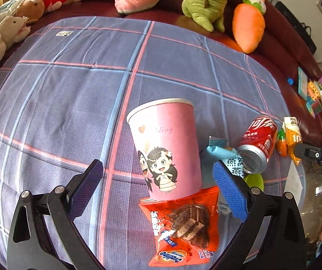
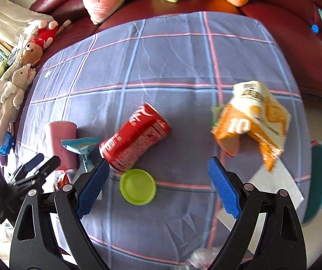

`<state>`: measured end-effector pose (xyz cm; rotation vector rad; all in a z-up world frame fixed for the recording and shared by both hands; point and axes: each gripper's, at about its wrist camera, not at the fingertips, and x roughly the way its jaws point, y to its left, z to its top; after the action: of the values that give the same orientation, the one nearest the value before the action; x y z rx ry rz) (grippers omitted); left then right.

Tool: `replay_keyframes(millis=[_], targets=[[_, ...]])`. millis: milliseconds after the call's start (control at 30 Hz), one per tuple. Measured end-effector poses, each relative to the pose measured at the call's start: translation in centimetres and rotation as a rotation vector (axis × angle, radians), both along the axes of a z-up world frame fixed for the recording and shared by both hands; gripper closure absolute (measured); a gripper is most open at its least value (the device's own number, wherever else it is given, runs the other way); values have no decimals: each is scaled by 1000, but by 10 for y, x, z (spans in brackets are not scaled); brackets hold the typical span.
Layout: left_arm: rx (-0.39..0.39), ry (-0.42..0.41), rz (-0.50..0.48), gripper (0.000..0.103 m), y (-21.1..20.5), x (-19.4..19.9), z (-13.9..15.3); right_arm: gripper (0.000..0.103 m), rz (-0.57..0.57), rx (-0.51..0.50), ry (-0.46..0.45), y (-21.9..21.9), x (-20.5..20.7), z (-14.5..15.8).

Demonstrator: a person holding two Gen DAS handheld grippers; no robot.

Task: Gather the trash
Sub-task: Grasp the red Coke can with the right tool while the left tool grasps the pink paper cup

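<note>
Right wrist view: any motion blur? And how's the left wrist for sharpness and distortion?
Right wrist view: motion blur smears the orange snack bag and softens the red can; its open right gripper stays crisp. Left wrist view: sharp, print on the pink cup readable; fisheye bows the plaid cloth lines in both.

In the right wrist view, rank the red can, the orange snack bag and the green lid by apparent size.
1. orange snack bag and red can: too alike to rank, and the bag is blurred.
2. green lid, clearly smallest.
</note>
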<state>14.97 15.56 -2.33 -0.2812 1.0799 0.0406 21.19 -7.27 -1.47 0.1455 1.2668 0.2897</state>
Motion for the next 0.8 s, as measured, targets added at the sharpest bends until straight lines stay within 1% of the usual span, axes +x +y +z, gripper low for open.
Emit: replay_keyframes(millis=[100, 200, 333, 433, 467, 500, 567, 600, 700, 800], targets=[[1, 12, 12, 5, 7, 5, -6, 18, 5, 11, 19, 16, 14, -8], [-15, 8, 15, 5, 14, 6, -8, 18, -1, 5, 38, 24, 23, -18], [-20, 3, 8, 4, 15, 7, -9, 18, -30, 52, 102, 26, 30, -40], [-28, 13, -4, 4, 12, 12, -12, 18, -30, 65, 113, 32, 31, -50], [-24, 16, -8, 4, 10, 14, -13, 22, -22, 66, 107, 34, 31, -52], [-22, 21, -10, 4, 10, 16, -14, 36, -13, 73, 103, 36, 32, -52], [-25, 32, -9, 4, 8, 20, -17, 47, -7, 74, 91, 39, 33, -53], [-25, 36, -8, 4, 7, 22, -19, 51, -2, 68, 82, 40, 34, -53], [-23, 40, -1, 4, 7, 27, -21, 57, 24, 53, 51, 43, 35, -49], [-33, 40, -1, 4, 5, 30, -24, 57, 70, 35, 41, 49, 35, -49]])
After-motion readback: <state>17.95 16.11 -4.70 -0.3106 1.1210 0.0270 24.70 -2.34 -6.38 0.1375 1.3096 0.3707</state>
